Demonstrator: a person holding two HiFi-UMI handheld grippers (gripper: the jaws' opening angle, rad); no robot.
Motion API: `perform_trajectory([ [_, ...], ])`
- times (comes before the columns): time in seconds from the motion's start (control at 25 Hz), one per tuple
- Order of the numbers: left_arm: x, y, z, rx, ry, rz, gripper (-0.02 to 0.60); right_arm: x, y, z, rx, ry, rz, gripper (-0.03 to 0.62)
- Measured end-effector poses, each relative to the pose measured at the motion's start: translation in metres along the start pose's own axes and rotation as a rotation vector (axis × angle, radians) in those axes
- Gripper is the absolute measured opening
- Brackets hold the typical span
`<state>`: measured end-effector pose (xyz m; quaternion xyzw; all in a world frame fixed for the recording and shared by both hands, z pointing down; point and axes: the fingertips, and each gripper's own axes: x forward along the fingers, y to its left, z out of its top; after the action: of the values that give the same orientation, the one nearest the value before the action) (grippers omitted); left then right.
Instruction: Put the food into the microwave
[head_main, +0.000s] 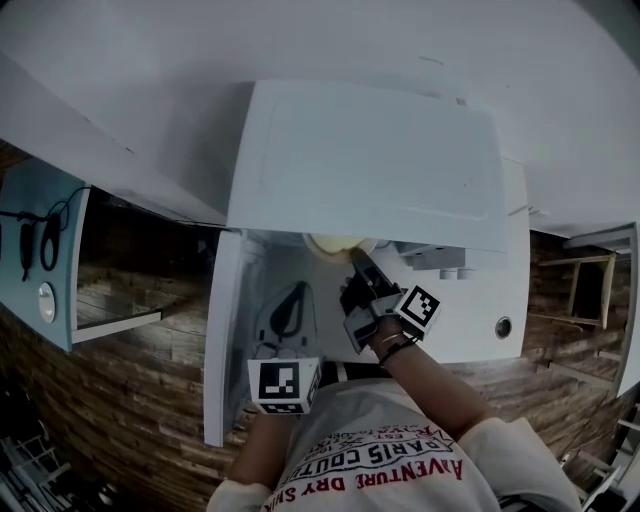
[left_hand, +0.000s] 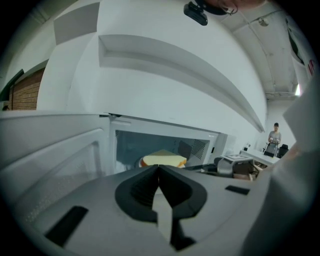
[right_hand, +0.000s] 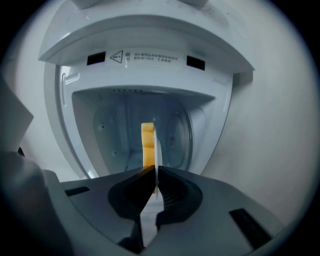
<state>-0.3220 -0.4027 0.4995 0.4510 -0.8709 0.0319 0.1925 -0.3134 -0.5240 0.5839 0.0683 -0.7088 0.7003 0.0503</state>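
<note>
**A:** Start close in. What do the two hands have?

**B:** The left gripper (left_hand: 160, 172) has nothing: its fingers are pressed together on air, and it hangs back by the open door (head_main: 222, 340). The right gripper (right_hand: 156, 172) is clamped on the rim of a white plate (right_hand: 158, 145), so the right hand is the one at the work.

**A:** And the food?

**B:** It is a pale yellow slab (right_hand: 147, 142) lying on that plate, straight ahead of the right fingers along the line they point. The plate lies flat, with the held rim on the near side and the rest reaching into the microwave (head_main: 370, 160). The left gripper view shows the slab already inside the opening. I cannot tell whether the plate is resting on the round glass tray (right_hand: 177, 137) or hanging above it.

**A:** So the coming move depends on what?

**B:** On that gap, I think. The plate needs to go further in and down before the fingers let go.

**A:** Any writing?

**B:** The person's shirt (head_main: 390, 450) reads "PARIS COUTU…" and "ADVENTURE", seen upside down. On the oven's front frame there is a warning label (right_hand: 145, 57) with a triangle, but its lines are too small to read.
</note>
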Motion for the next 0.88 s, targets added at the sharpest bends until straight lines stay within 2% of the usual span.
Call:
perform_trajectory([
  [0.6,-0.003,0.008,-0.008,-0.02,0.023,-0.02,0.006,0.035,-0.021,0.025,-0.027,-0.105,-0.085,0.027],
  [0.88,-0.001,0.005,-0.009,-0.022,0.033,-0.043,0.006,0.039,-0.019,0.029,-0.123,-0.092,-0.135,0.028],
])
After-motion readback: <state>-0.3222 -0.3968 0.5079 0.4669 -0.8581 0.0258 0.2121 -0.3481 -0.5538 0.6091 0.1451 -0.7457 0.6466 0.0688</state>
